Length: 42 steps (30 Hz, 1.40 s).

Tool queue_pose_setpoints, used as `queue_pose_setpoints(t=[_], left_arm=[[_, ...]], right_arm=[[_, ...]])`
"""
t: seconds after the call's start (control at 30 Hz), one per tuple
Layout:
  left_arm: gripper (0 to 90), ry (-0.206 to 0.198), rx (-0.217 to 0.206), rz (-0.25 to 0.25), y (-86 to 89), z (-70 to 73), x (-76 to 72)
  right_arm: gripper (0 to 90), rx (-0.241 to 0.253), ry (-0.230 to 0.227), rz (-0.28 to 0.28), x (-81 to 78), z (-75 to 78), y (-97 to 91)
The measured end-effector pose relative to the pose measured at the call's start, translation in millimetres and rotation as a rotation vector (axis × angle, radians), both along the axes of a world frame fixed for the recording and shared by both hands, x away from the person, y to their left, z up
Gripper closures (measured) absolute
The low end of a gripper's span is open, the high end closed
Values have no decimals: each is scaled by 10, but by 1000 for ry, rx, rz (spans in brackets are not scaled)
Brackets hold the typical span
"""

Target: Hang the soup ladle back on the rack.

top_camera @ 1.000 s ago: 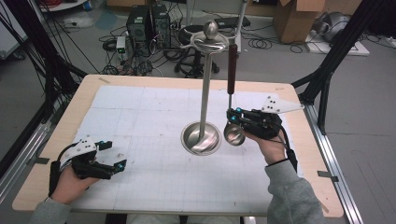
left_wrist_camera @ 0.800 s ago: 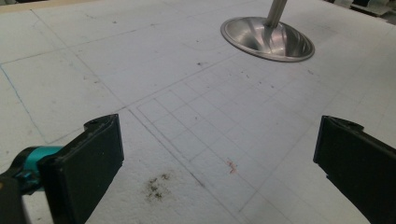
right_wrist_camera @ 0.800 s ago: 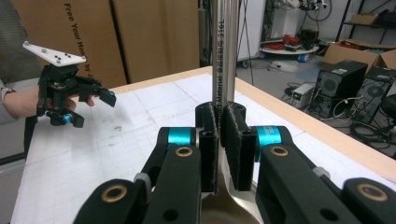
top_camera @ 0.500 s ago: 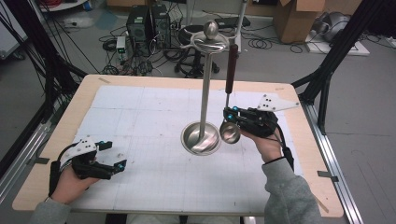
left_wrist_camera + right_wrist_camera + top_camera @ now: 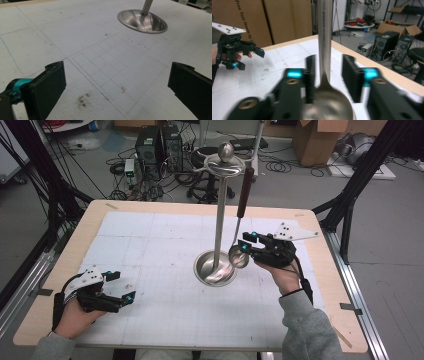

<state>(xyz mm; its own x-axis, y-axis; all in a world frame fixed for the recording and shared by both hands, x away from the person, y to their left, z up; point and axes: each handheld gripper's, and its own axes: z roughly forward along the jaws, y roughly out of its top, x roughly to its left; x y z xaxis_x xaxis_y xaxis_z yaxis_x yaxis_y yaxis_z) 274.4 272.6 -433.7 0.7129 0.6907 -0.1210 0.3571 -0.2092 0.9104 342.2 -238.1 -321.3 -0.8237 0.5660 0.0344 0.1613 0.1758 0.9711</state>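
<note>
- A tall polished steel stand with a round dished base (image 5: pixel 215 268) and a knob on top rises from the middle of the white gridded sheet (image 5: pixel 150 250) that covers the wooden table (image 5: pixel 320 270).
- A steel ladle with a dark reddish-brown handle (image 5: pixel 239 254) hangs from the stand's top ring; its bowl sits low, just beside the rim of the base on the right.
- The right gripper (image 5: pixel 247 248) is at the ladle bowl, held by the right hand (image 5: pixel 280 272). In the right gripper view (image 5: pixel 327 75) the jaws stand one on each side of the ladle's thin neck — a clear gap shows on the right, while on the left I cannot tell whether the pad touches. The jaws are parted, not clamped.
- The left gripper (image 5: pixel 122 287) rests low near the front-left of the sheet, well apart from the stand; the left hand (image 5: pixel 75 312) holds it.
- In the left gripper view (image 5: pixel 116 82) its jaws are spread wide with bare sheet between them — the stand's base (image 5: pixel 142 21) lies farther off.
</note>
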Motion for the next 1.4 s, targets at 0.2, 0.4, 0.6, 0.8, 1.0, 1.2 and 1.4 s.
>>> queue_pose_setpoints(t=[0.2, 0.4, 0.6, 0.8, 1.0, 1.2, 1.4], left_arm=[[22, -7, 4, -2, 0, 3, -2], [21, -22, -14, 4, 11, 22, -14], [22, -36, -12, 5, 14, 30, -21], [22, -39, -21, 6, 18, 36, -22], [22, -40, -21, 6, 17, 45, -34], [22, -38, -17, 4, 12, 41, -31], [22, -40, -22, 9, 14, 45, -36]], right_arm=[[292, 44, 19, 35, -19, -72, -105], [88, 34, -3, -2, -57, -165, -231], [0, 41, 25, -87, -20, -244, -348], [0, 16, 37, -88, -44, -350, -400], [0, -27, 42, -111, -110, -482, -494], [0, -71, 69, -150, -154, -660, -648], [0, -30, 88, -174, -187, -732, -805]])
